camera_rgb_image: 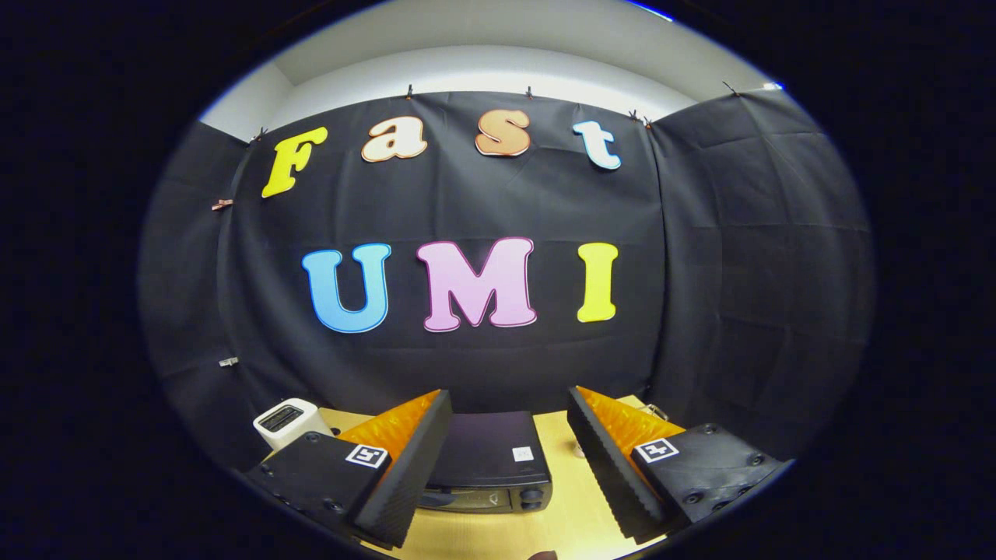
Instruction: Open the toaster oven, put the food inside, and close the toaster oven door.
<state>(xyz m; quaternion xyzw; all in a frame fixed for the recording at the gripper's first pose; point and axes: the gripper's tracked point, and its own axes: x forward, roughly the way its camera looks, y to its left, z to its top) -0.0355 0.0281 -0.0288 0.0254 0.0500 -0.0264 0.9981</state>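
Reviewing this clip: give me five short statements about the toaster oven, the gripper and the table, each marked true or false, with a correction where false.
1. The gripper has its fingers spread apart, holding nothing. True.
2. The toaster oven sits on the wooden table, seen between the fingers. True.
3. The toaster oven's door hangs fully open. False: it looks closed.
4. The white appliance stands on top of the toaster oven. False: it stands beside it on the table.
5. Both fingers press on the toaster oven. False: they hover apart above it.

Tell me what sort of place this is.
Probably a recording booth, not a kitchen: black cloth walls surround a wooden table holding a toaster oven and white toaster. The claw hangs open above.
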